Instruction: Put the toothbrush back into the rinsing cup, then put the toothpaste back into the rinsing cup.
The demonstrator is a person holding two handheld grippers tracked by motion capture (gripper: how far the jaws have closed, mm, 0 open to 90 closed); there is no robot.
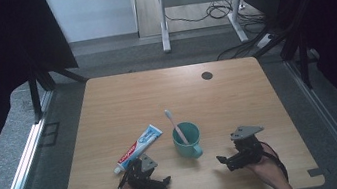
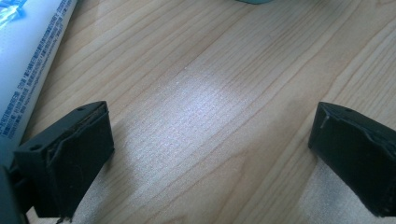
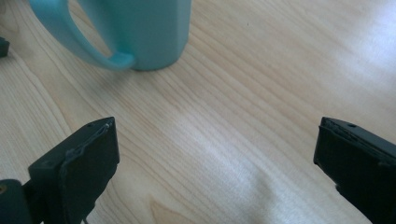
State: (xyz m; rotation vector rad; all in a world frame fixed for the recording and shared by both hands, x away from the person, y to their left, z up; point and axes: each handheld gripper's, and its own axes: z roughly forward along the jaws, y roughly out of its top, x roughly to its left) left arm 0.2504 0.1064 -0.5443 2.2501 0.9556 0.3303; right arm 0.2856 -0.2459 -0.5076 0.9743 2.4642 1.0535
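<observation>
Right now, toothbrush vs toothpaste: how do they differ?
The toothbrush stands tilted in the mug; the toothpaste lies flat on the table. The toothbrush is thin and white; the toothpaste is a wider tube with red and blue print. Both sit near the table's front middle.

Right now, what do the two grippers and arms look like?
Both are black two-jaw handheld units. The left gripper and right gripper each carry a grey three-cornered plate on top and trail a thin black cable. The jaws are blocky, matte black, with small screw holes. Forearms are bare; no sleeves or gloves visible.
</observation>
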